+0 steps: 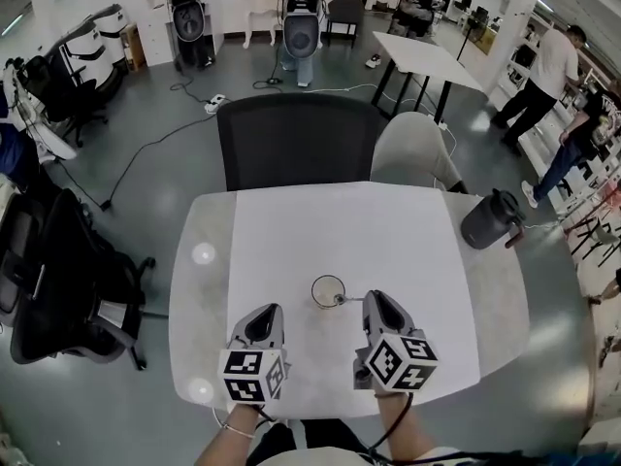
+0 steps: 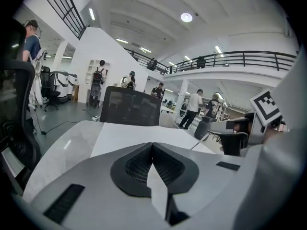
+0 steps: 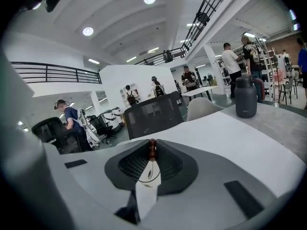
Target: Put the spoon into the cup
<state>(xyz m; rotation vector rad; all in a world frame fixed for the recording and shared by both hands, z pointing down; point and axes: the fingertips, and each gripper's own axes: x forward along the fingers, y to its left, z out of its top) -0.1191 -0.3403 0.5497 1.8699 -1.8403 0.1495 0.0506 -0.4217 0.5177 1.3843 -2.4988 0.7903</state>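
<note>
Seemingly at the point of delivery, the right gripper [image 1: 376, 299] has its jaws pinched tight on the spoon [image 1: 350, 299]. The spoon's thin handle runs nearly level from the jaw tips toward the clear cup [image 1: 328, 290], which stands just beside them on the white table [image 1: 291, 221]. In the right gripper view, a small brown-tipped part of the spoon [image 3: 152, 150] shows where the two pads meet. The spoon's far end reaches the cup's rim on the side nearest the gripper; from above it cannot be made out whether it is over the opening or only against the glass. The left gripper [image 1: 269, 312] rests near the cup's other side, its jaws pressed together on nothing — its own view shows only bare table past the tips.

The risks from here look plain. The cup appears light and nothing steadies it, so a sideways nudge from the spoon or the jaw tips could slide it or tip it over. The hold is on a slim handle — letting go while the spoon lies almost level could let it pivot over the rim and fall onto the table rather than drop inside. A dark jug [image 1: 491, 219] at the table's far right corner stands well apart, out of play.
</note>
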